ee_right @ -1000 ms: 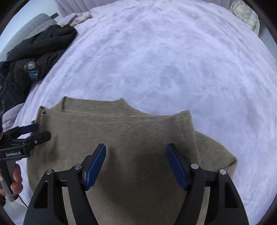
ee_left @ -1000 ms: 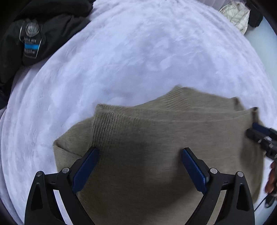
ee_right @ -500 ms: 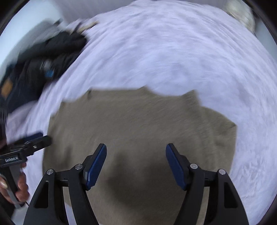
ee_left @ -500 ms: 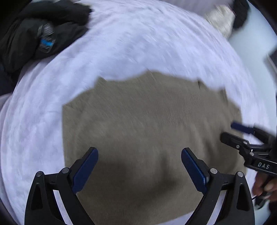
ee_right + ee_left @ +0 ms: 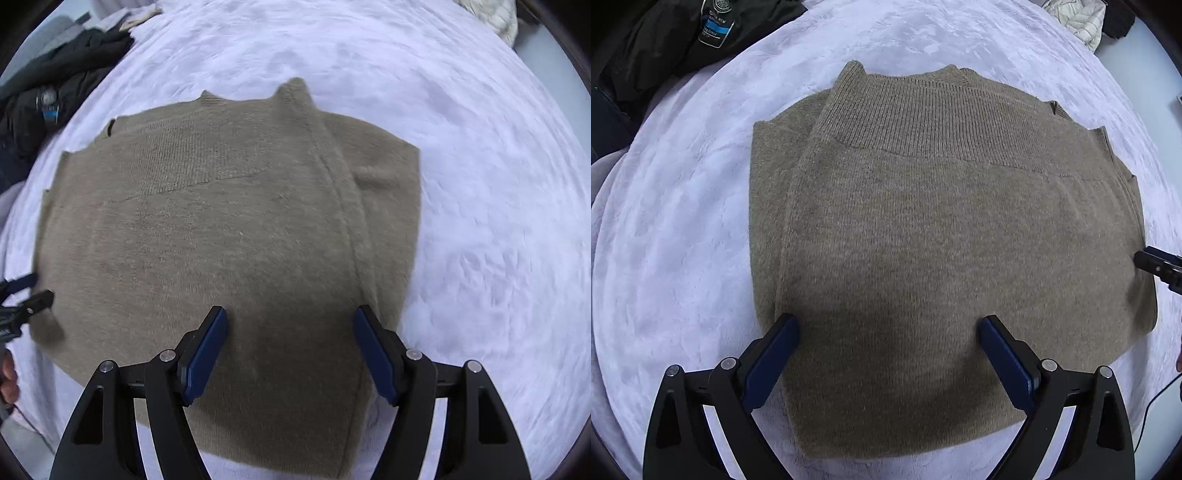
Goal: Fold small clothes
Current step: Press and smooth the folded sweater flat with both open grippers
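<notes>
A folded tan knit sweater (image 5: 923, 240) lies flat on a white fuzzy blanket (image 5: 665, 240), its ribbed hem band on top at the far side. It also shows in the right wrist view (image 5: 221, 229). My left gripper (image 5: 886, 332) is open and empty above the sweater's near part. My right gripper (image 5: 291, 325) is open and empty above the sweater's near right part. The right gripper's tip shows at the left view's right edge (image 5: 1160, 264); the left gripper's tip shows at the right view's left edge (image 5: 26, 306).
A black jacket (image 5: 683, 40) lies at the blanket's far left, also in the right wrist view (image 5: 48, 92). A white quilted garment (image 5: 1075, 18) lies at the far right. The blanket (image 5: 498, 221) extends wide on the right.
Both grippers rose and pulled back from the sweater. The sweater now lies flat and folded in full view, with the ribbed band laid over the top.
</notes>
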`<state>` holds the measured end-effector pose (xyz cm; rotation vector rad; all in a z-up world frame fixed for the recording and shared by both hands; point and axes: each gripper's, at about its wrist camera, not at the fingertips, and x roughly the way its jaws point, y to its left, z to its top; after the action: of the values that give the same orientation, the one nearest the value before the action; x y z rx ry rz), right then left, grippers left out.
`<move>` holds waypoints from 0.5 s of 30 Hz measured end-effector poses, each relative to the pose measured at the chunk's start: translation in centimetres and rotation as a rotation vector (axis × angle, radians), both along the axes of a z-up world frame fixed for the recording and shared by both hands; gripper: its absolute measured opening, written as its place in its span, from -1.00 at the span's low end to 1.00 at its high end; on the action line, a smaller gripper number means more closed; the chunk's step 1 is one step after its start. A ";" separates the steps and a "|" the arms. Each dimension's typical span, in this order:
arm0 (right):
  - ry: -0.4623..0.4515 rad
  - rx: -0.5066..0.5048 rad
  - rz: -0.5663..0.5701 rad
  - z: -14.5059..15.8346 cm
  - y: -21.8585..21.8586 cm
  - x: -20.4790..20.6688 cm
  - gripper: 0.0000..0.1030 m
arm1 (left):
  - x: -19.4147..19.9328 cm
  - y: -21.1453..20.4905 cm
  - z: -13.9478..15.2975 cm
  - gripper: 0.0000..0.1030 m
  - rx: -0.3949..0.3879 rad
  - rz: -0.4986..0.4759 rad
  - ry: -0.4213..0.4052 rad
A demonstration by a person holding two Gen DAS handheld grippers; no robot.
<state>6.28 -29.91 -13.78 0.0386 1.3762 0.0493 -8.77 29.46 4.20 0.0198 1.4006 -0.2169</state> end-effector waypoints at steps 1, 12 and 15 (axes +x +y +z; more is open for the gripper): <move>0.001 -0.010 -0.009 0.4 -0.1 -0.3 0.44 | -0.6 -0.6 0.2 0.92 0.005 0.001 -0.006; -0.067 -0.014 0.241 2.0 11.9 -4.4 0.44 | -4.1 -4.2 2.4 0.92 -0.011 -0.027 -0.042; -0.028 -0.032 0.284 0.0 13.6 -5.3 0.44 | -5.0 -4.6 0.7 0.92 0.031 -0.040 -0.009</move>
<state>1.00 -16.34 -13.77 -0.1841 1.3458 0.2650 -13.74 24.91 4.89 0.0738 1.3957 -0.2281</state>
